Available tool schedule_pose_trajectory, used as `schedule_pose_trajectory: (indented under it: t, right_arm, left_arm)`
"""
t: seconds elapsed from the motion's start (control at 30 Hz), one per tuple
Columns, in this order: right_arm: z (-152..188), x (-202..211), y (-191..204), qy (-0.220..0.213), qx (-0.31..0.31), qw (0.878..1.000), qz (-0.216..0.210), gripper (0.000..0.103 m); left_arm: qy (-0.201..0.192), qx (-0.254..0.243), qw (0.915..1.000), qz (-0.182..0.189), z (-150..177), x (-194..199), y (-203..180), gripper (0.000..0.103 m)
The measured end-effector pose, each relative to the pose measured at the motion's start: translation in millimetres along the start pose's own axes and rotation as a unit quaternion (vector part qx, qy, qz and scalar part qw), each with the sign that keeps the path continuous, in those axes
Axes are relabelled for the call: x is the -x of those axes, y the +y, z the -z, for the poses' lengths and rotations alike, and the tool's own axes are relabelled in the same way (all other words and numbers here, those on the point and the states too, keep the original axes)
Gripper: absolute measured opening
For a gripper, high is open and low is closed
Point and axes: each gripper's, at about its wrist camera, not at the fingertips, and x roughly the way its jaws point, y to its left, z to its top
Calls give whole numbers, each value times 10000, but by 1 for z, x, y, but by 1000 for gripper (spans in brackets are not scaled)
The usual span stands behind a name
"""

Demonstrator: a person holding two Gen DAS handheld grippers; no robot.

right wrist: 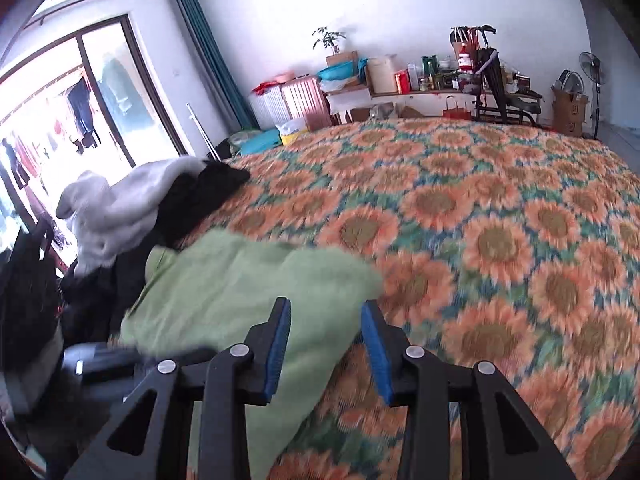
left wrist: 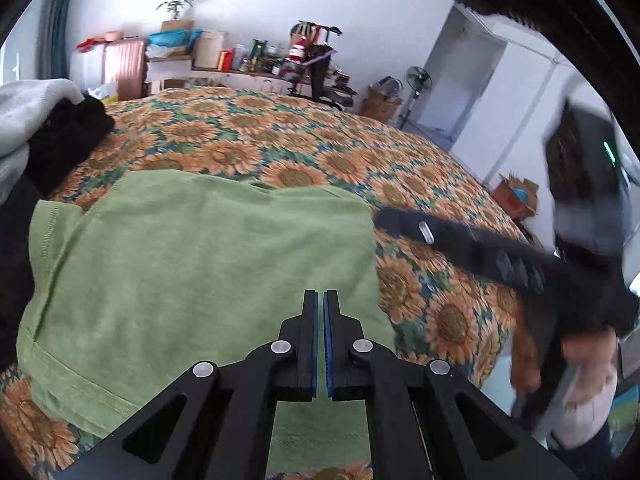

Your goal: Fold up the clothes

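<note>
Left wrist view has the green garment (left wrist: 192, 264) lying folded flat on the sunflower bedspread (left wrist: 320, 148), near the bed's near edge. The left gripper (left wrist: 319, 298) hovers over the garment's near part with its blue-padded fingers pressed together, nothing visibly caught between them. Past the garment's right edge the right gripper (left wrist: 460, 248) reaches in over the bedspread, blurred; it appears clear of the cloth.

From the right wrist view, the garment (right wrist: 240, 280) spreads beneath and ahead of the right gripper (right wrist: 326, 308), whose fingers stand well apart, gripping nothing. To the garment's left sits a heap of black clothes (right wrist: 192, 200) with a white garment (right wrist: 132, 208) on top, touching the green one's far left corner. Beyond the bedspread (right wrist: 480, 220), against the wall, stand a pink suitcase (right wrist: 306, 102) and a cluttered shelf (right wrist: 432, 84).
</note>
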Motion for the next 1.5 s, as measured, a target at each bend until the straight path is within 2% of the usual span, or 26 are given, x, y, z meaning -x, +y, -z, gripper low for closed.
schedule_pose_trajectory:
  t: [0.07,0.13,0.17,0.27,0.4,0.5,0.53,0.6,0.63,0.73,0.83,0.97,1.07,1.17,1.27,1.43,1.5]
  right_arm:
    - [-13,-15,0,125,67,9997,-185,37]
    - [-20,-35,3,456,160,9982,-360,28]
    - [-21,-47,3,644,138,9972,-351,25]
    - [-23,-74,-4,1054,-22,9944,48,15]
    - [-35,-87,-12,1027,-273,9943,97,12]
    - [-47,-94,-14,1116,-379,9926,299,13]
    - [-50,-90,-10,1080,-350,9928,387,19]
    - [-54,-78,9,941,-5,9947,406,20]
    - [-52,-74,20,937,243,9947,342,24]
    - [-40,-72,52,1177,890,9889,150,26]
    - [-29,-78,60,1365,1032,9851,170,26]
    - [-34,-87,53,1393,869,9861,265,25]
    - [-46,-100,42,1405,719,9860,536,24]
    - [-57,-106,41,1387,604,9869,557,25]
    - [-59,-89,64,1139,827,9897,268,27]
    - [-45,-93,105,1438,1343,9798,-367,27]
    - [-40,-108,115,1534,1443,9771,-288,27]
  left_arm:
    - [185,-83,9996,209,6,-1,-6,5]
    - [410,-89,9986,325,11,-4,-5,5]
    - [531,-78,9979,364,13,-6,-3,5]
    - [893,-43,9948,482,18,-13,4,4]
    - [1246,201,9892,748,22,-13,14,4]
    - [1254,367,9880,826,7,-4,20,4]
    - [1175,423,9889,803,1,1,23,4]
    - [939,536,9929,499,-15,13,35,4]
    - [902,594,9936,318,-21,16,42,4]
    - [1208,875,9887,-173,-24,7,63,4]
    - [1412,772,9856,-522,-18,-5,69,4]
    - [1418,836,9851,-493,-10,2,75,4]
    - [1395,1008,9845,-338,-4,10,83,4]
    - [1261,1154,9850,-215,-2,24,84,4]
    - [1193,1331,9834,-317,-8,22,96,4]
    - [1090,1629,9796,-441,-16,19,116,4]
    - [1067,1729,9786,-324,-7,19,119,4]
